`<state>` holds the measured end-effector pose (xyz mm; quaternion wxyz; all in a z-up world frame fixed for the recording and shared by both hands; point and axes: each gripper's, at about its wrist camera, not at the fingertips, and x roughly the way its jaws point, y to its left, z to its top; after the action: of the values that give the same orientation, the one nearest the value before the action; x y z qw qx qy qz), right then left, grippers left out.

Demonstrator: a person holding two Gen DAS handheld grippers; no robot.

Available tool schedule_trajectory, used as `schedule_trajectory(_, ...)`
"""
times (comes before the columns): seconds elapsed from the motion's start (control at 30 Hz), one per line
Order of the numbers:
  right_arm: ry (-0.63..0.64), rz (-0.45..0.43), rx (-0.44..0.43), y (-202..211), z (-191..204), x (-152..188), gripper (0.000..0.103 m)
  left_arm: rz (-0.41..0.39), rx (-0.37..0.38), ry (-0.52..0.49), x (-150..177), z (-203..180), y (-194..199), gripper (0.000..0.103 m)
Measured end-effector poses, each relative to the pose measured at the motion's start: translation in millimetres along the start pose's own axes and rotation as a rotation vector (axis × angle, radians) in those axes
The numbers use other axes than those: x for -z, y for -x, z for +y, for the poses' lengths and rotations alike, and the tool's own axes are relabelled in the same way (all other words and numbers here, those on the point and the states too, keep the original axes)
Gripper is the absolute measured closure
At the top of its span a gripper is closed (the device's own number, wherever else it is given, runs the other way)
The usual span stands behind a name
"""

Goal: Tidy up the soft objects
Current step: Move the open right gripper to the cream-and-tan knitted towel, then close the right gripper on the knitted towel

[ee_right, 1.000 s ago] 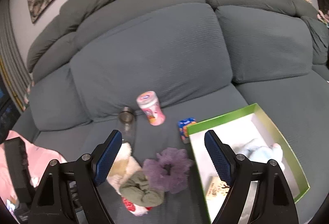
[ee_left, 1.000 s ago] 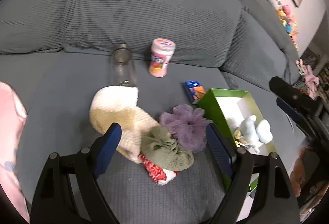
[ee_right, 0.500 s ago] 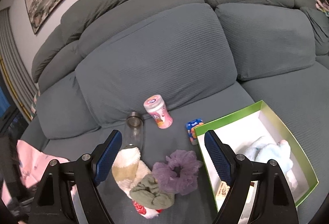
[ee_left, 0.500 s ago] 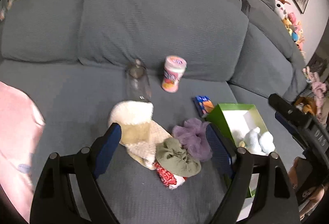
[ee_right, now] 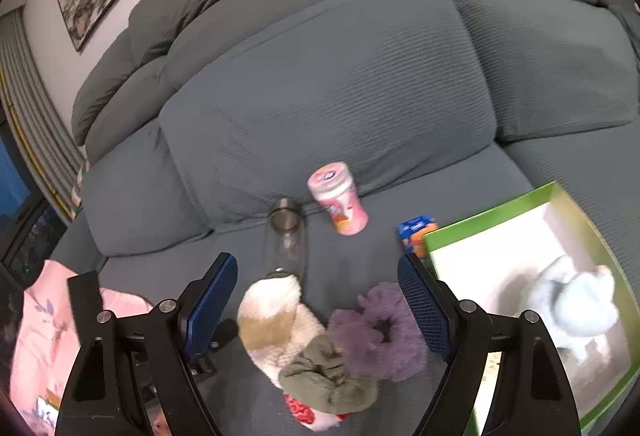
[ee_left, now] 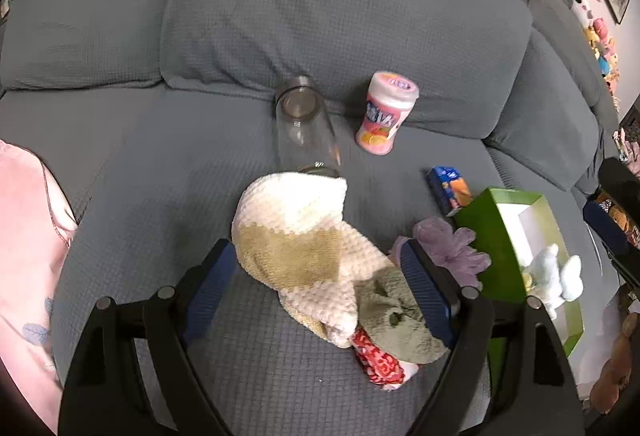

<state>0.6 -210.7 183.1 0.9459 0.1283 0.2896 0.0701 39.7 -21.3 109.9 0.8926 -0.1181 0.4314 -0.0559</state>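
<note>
A cream and tan knitted sock (ee_left: 304, 244) (ee_right: 272, 320) lies on the grey sofa seat (ee_left: 160, 195). Against it lie an olive green scrunchie (ee_left: 400, 320) (ee_right: 328, 376), a purple scrunchie (ee_left: 452, 248) (ee_right: 380, 332) and a red and white patterned cloth (ee_left: 380, 360) (ee_right: 304, 412). A green box (ee_left: 488, 228) (ee_right: 492, 224) to the right holds a pale blue plush toy (ee_left: 552, 276) (ee_right: 572, 308). My left gripper (ee_left: 316, 288) is open, its fingers either side of the sock and the green scrunchie. My right gripper (ee_right: 316, 300) is open above the pile, touching nothing.
A clear glass bottle (ee_left: 304, 127) (ee_right: 286, 240) lies behind the sock, a pink canister (ee_left: 384, 113) (ee_right: 340, 199) stands beside it, and a small blue and orange packet (ee_left: 450, 187) (ee_right: 416, 234) lies by the box. A pink cloth (ee_left: 24, 256) (ee_right: 44, 336) lies far left. Plush toys (ee_left: 600, 39) line the sofa back.
The left gripper has come down and forward over the pile, so the sock and green scrunchie now lie between its fingers. The right gripper has moved closer to the pile.
</note>
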Motion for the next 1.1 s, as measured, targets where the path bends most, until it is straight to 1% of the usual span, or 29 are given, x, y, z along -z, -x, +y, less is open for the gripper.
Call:
schedule_trajectory(0.07, 0.012, 0.032, -0.025, -11, 6, 2, 0.02, 0.027, 0.016, -0.005, 0, 2, -6, 0.02)
schedule_trajectory(0.2, 0.023, 0.085, -0.052, -30, 13, 5, 0.02, 0.042, 0.016, 0.012, -2, 15, -14, 0.021)
schedule_trajectory(0.27, 0.024, 0.114, -0.061, -41, 17, 5, 0.02, 0.082, 0.026, 0.032, -1, 24, -22, 0.021)
schedule_trajectory(0.37, 0.027, 0.188, -0.103, -65, 27, 9, 0.02, 0.13, 0.044, 0.069, 2, 36, -33, 0.021)
schedule_trajectory(0.43, 0.04, 0.243, -0.126, -85, 38, 13, 0.02, 0.154, 0.058, 0.093, 3, 42, -38, 0.025)
schedule_trajectory(0.5, 0.063, 0.293, -0.136, -104, 47, 17, 0.02, 0.165, 0.09, 0.139, 3, 51, -41, 0.025)
schedule_trajectory(0.6, 0.084, 0.38, -0.129, -132, 56, 23, 0.022, 0.179, 0.137, 0.178, 3, 59, -46, 0.025)
schedule_trajectory(0.7, 0.088, 0.458, -0.109, -157, 56, 35, 0.022, 0.233, 0.157, 0.197, 8, 60, -57, 0.027)
schedule_trajectory(0.73, 0.082, 0.484, -0.095, -163, 53, 40, 0.022, 0.247, 0.159, 0.198, 8, 60, -60, 0.03)
schedule_trajectory(0.77, 0.071, 0.513, -0.081, -170, 50, 45, 0.025, 0.259, 0.158, 0.193, 9, 59, -65, 0.032)
schedule_trajectory(0.83, 0.05, 0.553, -0.075, -179, 43, 51, 0.03, 0.28, 0.14, 0.182, 12, 58, -72, 0.043)
schedule_trajectory(0.87, 0.045, 0.567, -0.077, -182, 40, 54, 0.03, 0.292, 0.139, 0.174, 15, 57, -75, 0.045)
schedule_trajectory(0.9, 0.049, 0.576, -0.077, -184, 38, 57, 0.03, 0.311, 0.153, 0.164, 17, 55, -79, 0.049)
schedule_trajectory(0.93, 0.058, 0.588, -0.071, -186, 37, 61, 0.034, 0.327, 0.163, 0.16, 19, 54, -82, 0.051)
schedule_trajectory(0.97, 0.062, 0.599, -0.066, -189, 36, 64, 0.038, 0.333, 0.169, 0.163, 20, 55, -83, 0.052)
schedule_trajectory(1.0, 0.063, 0.617, -0.062, -192, 34, 67, 0.039, 0.33, 0.173, 0.175, 20, 55, -82, 0.053)
schedule_trajectory(1.03, 0.06, 0.632, -0.063, -195, 33, 71, 0.043, 0.33, 0.181, 0.184, 19, 56, -82, 0.059)
schedule_trajectory(1.07, 0.059, 0.647, -0.071, -199, 33, 74, 0.045, 0.336, 0.203, 0.204, 19, 59, -83, 0.063)
schedule_trajectory(1.1, 0.064, 0.659, -0.08, -203, 34, 78, 0.045, 0.355, 0.238, 0.245, 21, 63, -87, 0.068)
